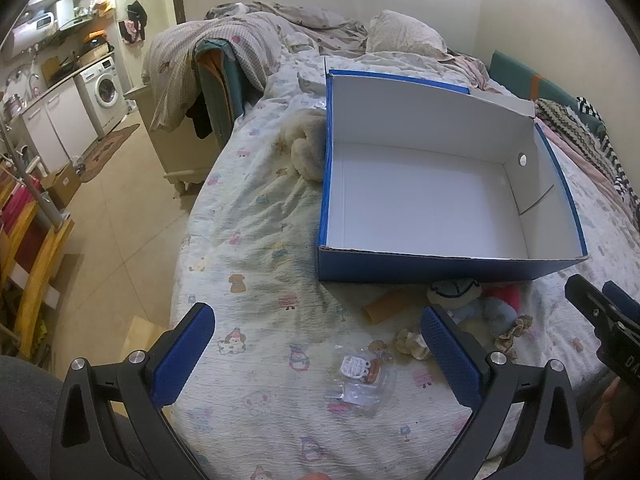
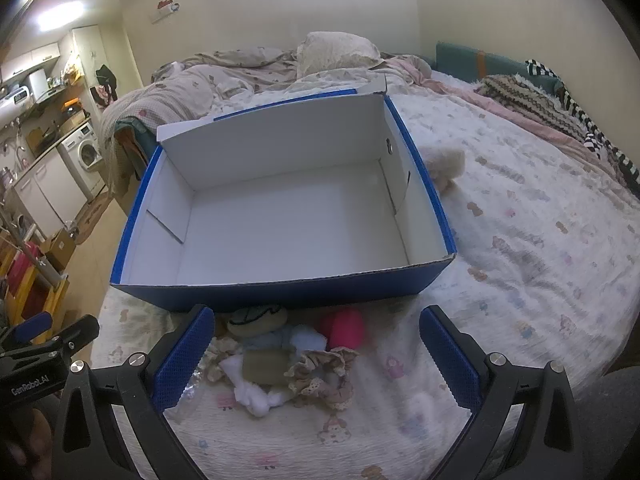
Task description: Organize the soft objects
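- Left wrist view: the left gripper [image 1: 318,346] has its 2 fingers [image 1: 184,350] spread wide, nothing between them. It hangs over the bed [image 1: 256,240], above a small clear packet [image 1: 360,376].
- Same view: the blue box [image 1: 440,268] stands empty on the bed. A cream plush [image 1: 306,148] lies against its left outer wall.
- Right wrist view: the right gripper [image 2: 316,354] is also spread wide and empty, aimed at the pile of soft objects [image 2: 280,356] just in front of the box [image 2: 280,292].
- Same view: the pile includes a pink roll [image 2: 344,328], white fluff [image 2: 256,394] and a frilled scrunchie [image 2: 324,372], all touching.
- Judgement: these items look light and limp and should compress easily. A pinch across the bulk of 1 piece, such as the middle of the pink roll, seems safer than a loose edge, which may drag neighbours along.
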Demonstrator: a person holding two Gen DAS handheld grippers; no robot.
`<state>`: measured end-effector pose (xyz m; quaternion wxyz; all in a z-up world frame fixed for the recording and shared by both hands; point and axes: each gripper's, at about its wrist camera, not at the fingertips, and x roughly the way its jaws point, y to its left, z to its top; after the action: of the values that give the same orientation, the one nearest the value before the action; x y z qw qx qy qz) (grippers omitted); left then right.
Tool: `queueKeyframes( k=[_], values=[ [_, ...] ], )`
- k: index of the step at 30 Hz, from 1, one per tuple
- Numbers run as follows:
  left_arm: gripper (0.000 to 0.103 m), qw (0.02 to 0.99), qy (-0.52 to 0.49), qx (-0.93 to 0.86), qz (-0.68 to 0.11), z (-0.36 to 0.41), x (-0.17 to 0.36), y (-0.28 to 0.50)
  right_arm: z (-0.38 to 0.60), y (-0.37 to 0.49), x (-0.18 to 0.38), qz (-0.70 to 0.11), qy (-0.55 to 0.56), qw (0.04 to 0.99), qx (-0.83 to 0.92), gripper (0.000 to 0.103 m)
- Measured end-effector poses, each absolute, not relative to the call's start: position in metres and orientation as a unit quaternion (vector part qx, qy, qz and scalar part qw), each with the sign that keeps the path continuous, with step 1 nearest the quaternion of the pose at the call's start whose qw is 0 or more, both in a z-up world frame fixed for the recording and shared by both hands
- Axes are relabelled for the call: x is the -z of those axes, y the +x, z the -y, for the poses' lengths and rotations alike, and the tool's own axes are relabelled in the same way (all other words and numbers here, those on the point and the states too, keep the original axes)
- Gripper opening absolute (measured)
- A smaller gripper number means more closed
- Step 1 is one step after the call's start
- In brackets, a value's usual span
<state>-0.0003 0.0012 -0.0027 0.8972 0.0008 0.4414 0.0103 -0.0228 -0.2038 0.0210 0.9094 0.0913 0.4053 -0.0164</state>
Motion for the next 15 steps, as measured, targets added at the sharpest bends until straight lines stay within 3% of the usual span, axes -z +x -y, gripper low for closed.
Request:
queueKeyframes(
  k=[15],
  values=[
    [0.103, 0.898, 0.003, -0.014, -0.439, -0.0009, 0.0015, -0.0012, 0.204, -0.0231, -0.0216, -0.405, 0.091, 0.91, 0.017, 0.103]
  ],
)
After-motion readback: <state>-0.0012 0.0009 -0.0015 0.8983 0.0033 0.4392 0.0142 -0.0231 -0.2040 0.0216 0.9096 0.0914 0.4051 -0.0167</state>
